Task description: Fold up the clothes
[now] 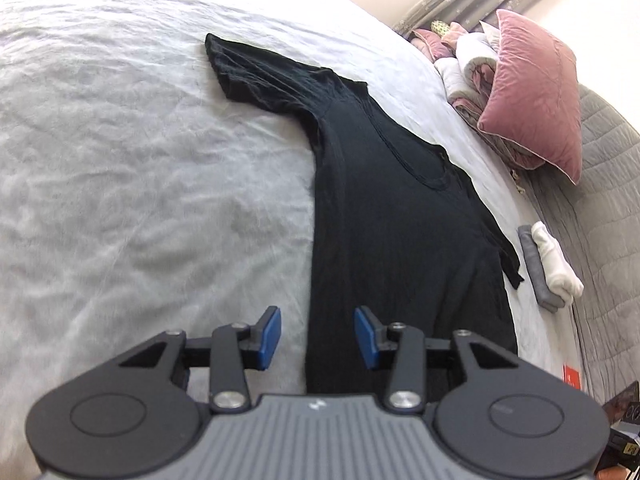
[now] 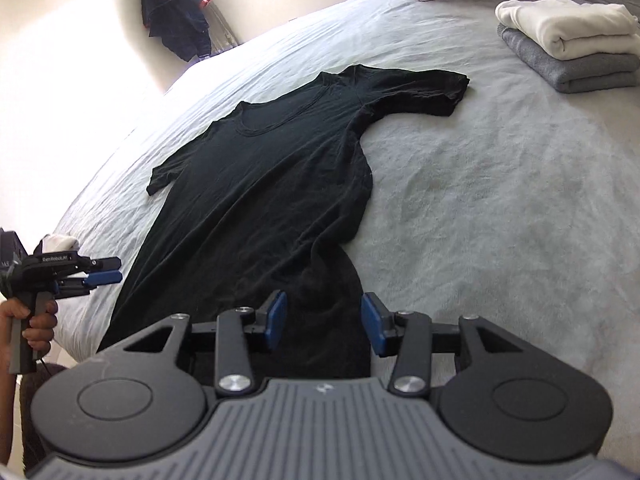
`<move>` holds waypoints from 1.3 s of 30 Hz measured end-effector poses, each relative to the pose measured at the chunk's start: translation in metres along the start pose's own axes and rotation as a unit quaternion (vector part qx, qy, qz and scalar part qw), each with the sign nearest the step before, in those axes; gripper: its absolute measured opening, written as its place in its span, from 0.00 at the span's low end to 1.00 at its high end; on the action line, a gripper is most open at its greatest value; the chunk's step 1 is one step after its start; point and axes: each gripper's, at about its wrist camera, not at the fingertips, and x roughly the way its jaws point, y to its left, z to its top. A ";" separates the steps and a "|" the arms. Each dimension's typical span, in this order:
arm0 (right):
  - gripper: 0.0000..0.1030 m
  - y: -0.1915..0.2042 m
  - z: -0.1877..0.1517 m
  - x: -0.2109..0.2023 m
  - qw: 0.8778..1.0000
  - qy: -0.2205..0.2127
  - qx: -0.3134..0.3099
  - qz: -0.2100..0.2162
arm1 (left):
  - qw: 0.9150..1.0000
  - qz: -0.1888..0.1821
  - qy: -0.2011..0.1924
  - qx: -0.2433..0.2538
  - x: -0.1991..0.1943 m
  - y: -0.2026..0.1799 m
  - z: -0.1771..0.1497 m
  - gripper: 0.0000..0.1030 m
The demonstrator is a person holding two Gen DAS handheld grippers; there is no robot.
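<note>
From the left wrist view, the black t-shirt (image 1: 384,208) is spread out flat on the bed (image 1: 120,168), neck hole up, one sleeve stretched off toward the far side and the other pointing at a little stack of folded clothes (image 1: 548,264) near the edge. The left claw (image 1: 318,338) hangs just over the hem end with its blue pads standing partway apart and nothing pinched between them; the shirt's side edge runs right up between the two pads. A pink pillow (image 1: 536,92) and some rolled bedding are piled in the far corner (no baskets or bins anywhere, so nothing to report on containers). Switching to the right wrist view, same shirt (image 2: 272,184), seen from the other hem corner, and the right claw (image 2: 324,322) is likewise half open and empty, sitting above the bottom edge of the fabric. You can also see the other claw (image 2: 102,272) off to the side, held by a hand (image 2: 34,320), hovering beside the shirt's edge. The white-over-grey folded stack (image 2: 572,52) sits well apart from the shirt. My guess is this thing handles like any thin jersey tee: light, floppy, zero stiffness, a bit clingy on that textured cover. I'd grab the two hem corners, or a sleeve seam plus the hem on one side, pinching both layers so the bottom one doesn't drag behind.
</note>
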 end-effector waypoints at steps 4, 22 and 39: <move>0.45 -0.018 0.036 0.027 0.998 -0.010 0.064 0.007 | 0.999 -0.008 -0.014 -0.028 0.027 0.006 0.027 0.39; 0.44 -0.064 0.096 0.108 0.969 -0.059 0.230 0.070 | 0.989 -0.063 -0.095 -0.097 0.092 0.004 0.069 0.35; 0.03 -0.078 0.088 0.111 0.943 -0.099 0.307 0.080 | 0.979 -0.058 -0.127 -0.146 0.101 0.009 0.073 0.02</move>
